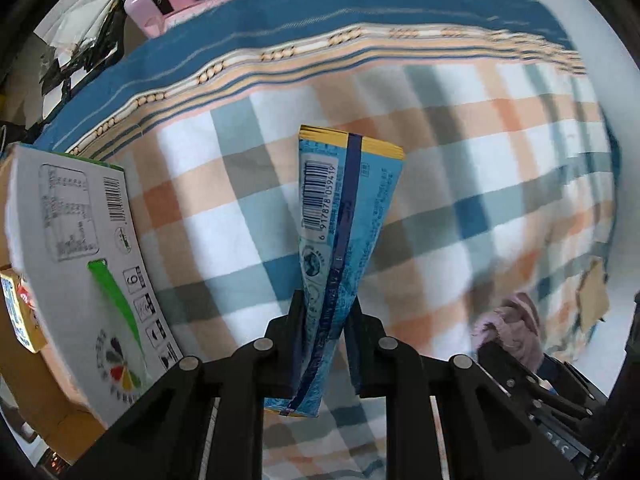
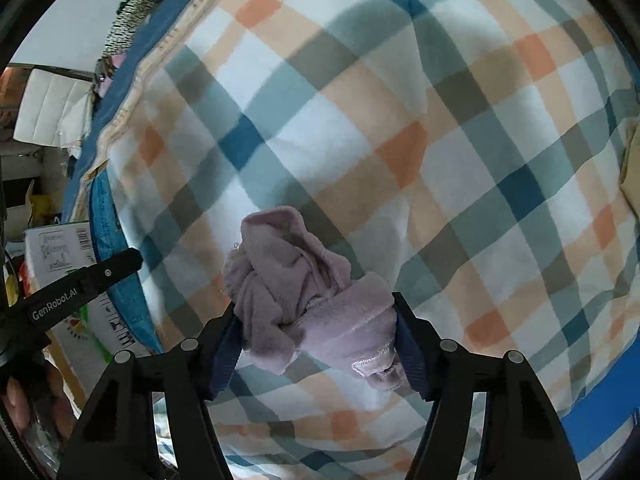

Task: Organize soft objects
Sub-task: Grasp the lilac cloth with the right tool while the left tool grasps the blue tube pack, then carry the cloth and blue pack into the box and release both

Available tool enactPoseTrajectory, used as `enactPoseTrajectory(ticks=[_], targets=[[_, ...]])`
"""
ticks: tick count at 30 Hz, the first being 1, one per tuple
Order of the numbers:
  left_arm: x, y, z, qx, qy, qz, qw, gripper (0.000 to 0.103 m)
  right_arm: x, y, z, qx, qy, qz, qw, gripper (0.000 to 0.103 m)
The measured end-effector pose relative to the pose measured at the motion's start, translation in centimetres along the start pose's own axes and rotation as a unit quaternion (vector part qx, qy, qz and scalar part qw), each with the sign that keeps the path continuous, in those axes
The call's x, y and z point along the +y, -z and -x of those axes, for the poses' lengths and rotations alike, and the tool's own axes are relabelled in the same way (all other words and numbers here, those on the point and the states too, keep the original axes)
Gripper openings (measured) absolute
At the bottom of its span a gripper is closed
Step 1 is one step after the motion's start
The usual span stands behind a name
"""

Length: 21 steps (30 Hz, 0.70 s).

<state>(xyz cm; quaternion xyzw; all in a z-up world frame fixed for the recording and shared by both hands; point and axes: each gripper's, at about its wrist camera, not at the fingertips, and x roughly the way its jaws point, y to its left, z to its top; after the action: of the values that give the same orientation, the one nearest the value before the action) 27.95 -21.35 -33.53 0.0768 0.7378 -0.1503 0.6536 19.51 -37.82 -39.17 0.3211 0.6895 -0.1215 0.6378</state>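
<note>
My left gripper [image 1: 325, 312] is shut on a blue tissue pack [image 1: 340, 216] with a barcode and a yellow end, held above the checked blanket [image 1: 460, 160]. My right gripper [image 2: 316, 320] is shut on a bunched lilac fleece cloth [image 2: 296, 284], also above the blanket [image 2: 400, 120]. The lilac cloth [image 1: 516, 320] and the right gripper show at the lower right of the left wrist view. The left gripper's finger [image 2: 88, 280] and the blue pack's edge [image 2: 108, 248] show at the left of the right wrist view.
A white cardboard box [image 1: 84, 256] with a green stripe and printed symbols stands at the left, next to the blanket's edge. A pink case [image 1: 156, 0] lies beyond the blanket's blue striped border [image 1: 320, 20]. A white chair [image 2: 52, 108] stands far left.
</note>
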Motion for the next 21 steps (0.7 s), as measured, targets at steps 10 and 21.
enactPoseTrajectory(ticks=[10,21], targets=[[1.0,4.7,8.9,-0.082,0.054,-0.014,0.9951,0.015,2.3,2.4,6.8,-0.051,-0.010,0.054,0.997,0.070],[9.9,11.3,17.1,-0.156,0.090,0.045,0.9826,0.015,10.8,8.7,12.8,-0.083,-0.045,0.154,0.984,0.070]])
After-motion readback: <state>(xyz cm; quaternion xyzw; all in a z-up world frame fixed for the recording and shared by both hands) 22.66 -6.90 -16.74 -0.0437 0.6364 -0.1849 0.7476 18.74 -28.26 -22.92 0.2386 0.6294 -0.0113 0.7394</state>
